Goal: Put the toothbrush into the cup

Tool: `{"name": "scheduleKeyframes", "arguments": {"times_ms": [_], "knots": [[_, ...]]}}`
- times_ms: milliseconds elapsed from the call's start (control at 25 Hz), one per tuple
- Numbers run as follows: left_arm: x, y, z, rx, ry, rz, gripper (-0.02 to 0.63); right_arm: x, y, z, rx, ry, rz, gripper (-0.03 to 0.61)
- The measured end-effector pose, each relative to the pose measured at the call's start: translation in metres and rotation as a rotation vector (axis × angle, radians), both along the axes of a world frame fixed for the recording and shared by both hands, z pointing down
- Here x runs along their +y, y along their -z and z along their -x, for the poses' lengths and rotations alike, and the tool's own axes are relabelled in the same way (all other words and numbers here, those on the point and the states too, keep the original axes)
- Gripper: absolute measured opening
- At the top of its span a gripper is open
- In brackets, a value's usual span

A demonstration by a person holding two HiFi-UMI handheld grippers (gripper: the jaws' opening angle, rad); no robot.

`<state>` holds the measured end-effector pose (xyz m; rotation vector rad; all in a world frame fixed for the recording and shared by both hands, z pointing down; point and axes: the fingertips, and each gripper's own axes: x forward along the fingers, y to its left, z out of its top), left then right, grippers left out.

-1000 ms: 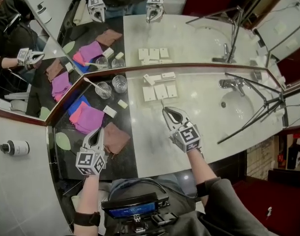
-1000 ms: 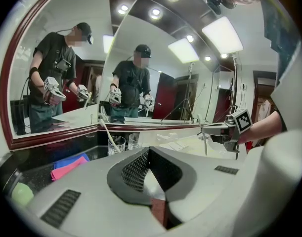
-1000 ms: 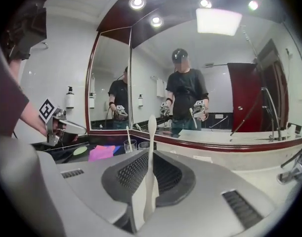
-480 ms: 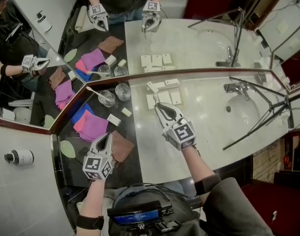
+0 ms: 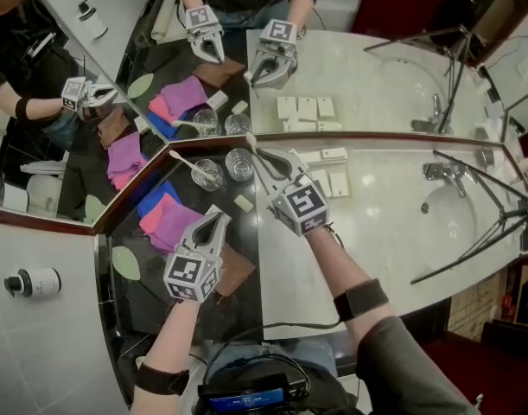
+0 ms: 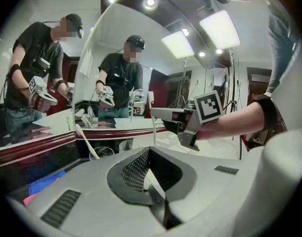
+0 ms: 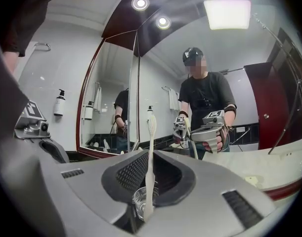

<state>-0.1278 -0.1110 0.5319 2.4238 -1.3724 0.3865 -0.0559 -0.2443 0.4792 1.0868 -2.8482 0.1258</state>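
Change: right gripper (image 5: 262,158) has swung left across the pale counter (image 5: 376,232) to the empty cup (image 5: 239,164) | jaws clamped on toothbrush (image 7: 150,152), held upright, not yet in the cup | left gripper (image 5: 217,220) pressed together, empty | judged next: lower the brush in.

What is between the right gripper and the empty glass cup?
Only the toothbrush, upright in the right gripper; its view shows the cup just beyond.

No readable text, labels or numbers visible.
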Motion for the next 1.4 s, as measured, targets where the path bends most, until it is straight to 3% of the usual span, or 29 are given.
{"name": "scheduleKeyframes", "arguments": {"times_ms": [360, 680, 1400], "knots": [[-0.034, -0.027, -0.002, 0.005, -0.029, 0.005, 0.000, -0.035, -0.039, 0.052, 0.034, 0.041, 0.005, 0.051], [-0.039, -0.038, 0.006, 0.018, -0.019, 0.021, 0.000, -0.042, -0.030, 0.071, 0.029, 0.062, -0.029, 0.049], [-0.031, -0.046, 0.014, 0.023, -0.007, 0.036, 0.000, -0.039, -0.081, 0.065, 0.172, 0.054, 0.039, 0.056]]}}
